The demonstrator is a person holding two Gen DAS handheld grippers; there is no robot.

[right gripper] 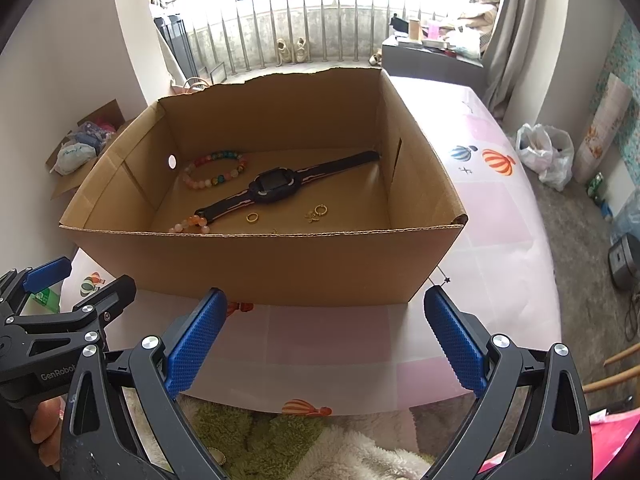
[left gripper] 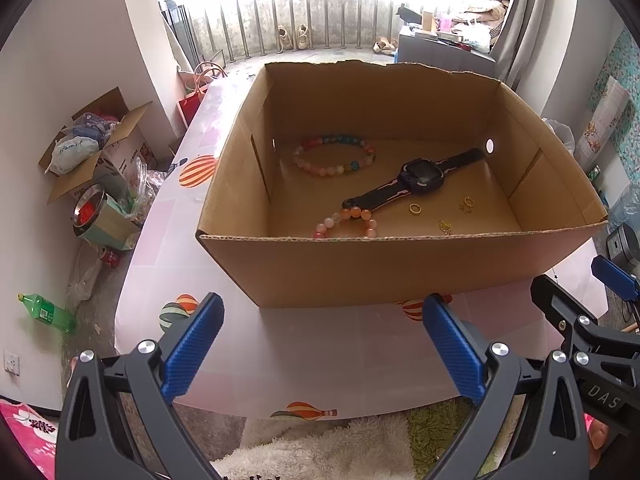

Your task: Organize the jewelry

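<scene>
Jewelry lies loose on the box (left gripper: 400, 268) floor: watch (left gripper: 420, 178), two bead bracelets (left gripper: 334, 156), gold ring (left gripper: 415, 209). Box sits on the counter (left gripper: 320, 352). Left hand-held gripper (left gripper: 324, 344) and right hand-held gripper (right gripper: 326, 344) both gape wide, empty. We should descend clear of the rim and take the watch at its strap.

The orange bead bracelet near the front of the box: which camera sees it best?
The left wrist view. There the orange bracelet shows most of its loop above the box front wall, one end of the watch strap lying by it. In the right wrist view the wall hides all but an arc of beads.
</scene>
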